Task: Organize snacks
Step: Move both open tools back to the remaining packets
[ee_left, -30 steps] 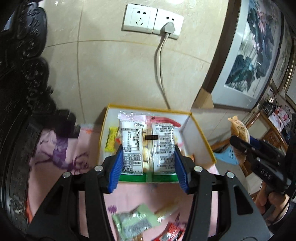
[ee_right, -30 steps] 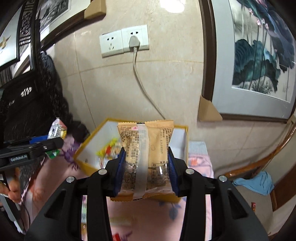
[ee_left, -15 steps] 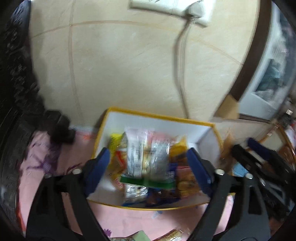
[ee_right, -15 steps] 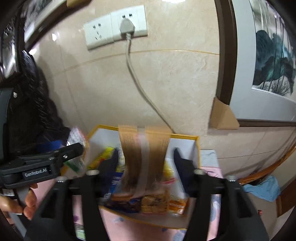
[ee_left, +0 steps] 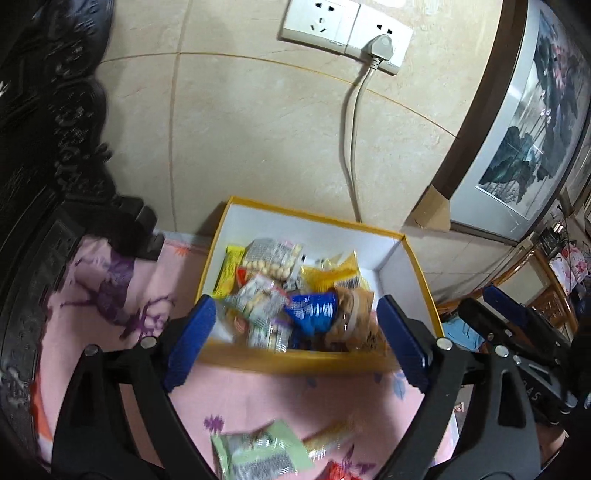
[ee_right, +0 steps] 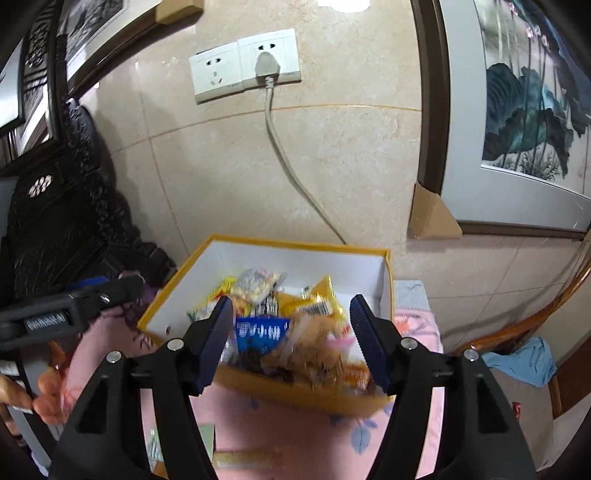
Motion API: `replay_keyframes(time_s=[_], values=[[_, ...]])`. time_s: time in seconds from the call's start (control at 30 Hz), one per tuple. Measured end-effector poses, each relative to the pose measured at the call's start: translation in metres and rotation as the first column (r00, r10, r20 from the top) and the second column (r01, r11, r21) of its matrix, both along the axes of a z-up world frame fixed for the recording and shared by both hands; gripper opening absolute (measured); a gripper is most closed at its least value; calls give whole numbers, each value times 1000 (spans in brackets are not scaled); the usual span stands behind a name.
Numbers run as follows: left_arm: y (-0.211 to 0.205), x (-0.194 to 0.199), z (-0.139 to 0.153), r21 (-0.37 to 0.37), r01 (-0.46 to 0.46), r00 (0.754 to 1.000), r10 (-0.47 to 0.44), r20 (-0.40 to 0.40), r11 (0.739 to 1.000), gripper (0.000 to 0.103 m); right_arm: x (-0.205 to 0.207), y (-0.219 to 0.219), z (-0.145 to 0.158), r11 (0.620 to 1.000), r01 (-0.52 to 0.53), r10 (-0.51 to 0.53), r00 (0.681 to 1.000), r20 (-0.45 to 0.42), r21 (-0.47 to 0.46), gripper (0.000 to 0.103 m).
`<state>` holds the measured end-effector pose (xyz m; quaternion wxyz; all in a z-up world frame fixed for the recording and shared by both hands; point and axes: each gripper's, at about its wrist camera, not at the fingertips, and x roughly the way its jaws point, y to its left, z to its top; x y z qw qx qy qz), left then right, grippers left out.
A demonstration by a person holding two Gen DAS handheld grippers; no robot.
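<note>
1. the left gripper [ee_left: 295, 341] hangs over the near edge of the yellow box [ee_left: 314, 221], jaws spread wide with nothing between the blue pads [ee_left: 190, 338].
2. the right gripper [ee_right: 291, 338] is also spread wide and grips nothing; its blue pads stand either side of the heap of packets, above the near wall of the box [ee_right: 295, 243].
3. the snacks [ee_left: 291, 291] lie piled inside the box: a blue packet [ee_left: 314, 310], a tan cracker packet [ee_left: 354, 317] at the near right, a clear bag of pale round pieces [ee_left: 271, 258] toward the back, a slim yellow bar [ee_left: 231, 269] against the left wall (the near ones are blurred).
4. in the right wrist view the same blue packet [ee_right: 260, 332] sits in the middle and the tan packet [ee_right: 314, 350] just right of it.
5. the box rests on a pink floral cloth [ee_left: 122, 306], its back wall near the tiled wall below a socket [ee_left: 347, 27] with a grey plug.
6. loose on the cloth, nearer than the box: a green packet [ee_left: 258, 452] and a red wrapper [ee_left: 340, 472], both blurred.
</note>
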<state>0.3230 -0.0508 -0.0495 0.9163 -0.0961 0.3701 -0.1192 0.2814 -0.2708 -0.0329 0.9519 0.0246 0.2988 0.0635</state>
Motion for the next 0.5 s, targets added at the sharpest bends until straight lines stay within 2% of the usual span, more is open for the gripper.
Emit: replay_keyframes(time_s=[0.17,0.27,0.5], values=[[29,-48,-25,-29,-44,997,41,-69,999,91,-39,3,-38,1000,-25,26,993,-111,6,66],[44,-74,-46,-26,-74,990,71,-119,997,91,-66,6,-71,999,-35,40,978,-205,28,66],[69,-129,-102,-6,-104,957,98,-274,995,91,-114,21,-137,992,24,26,919,-393,122,66]])
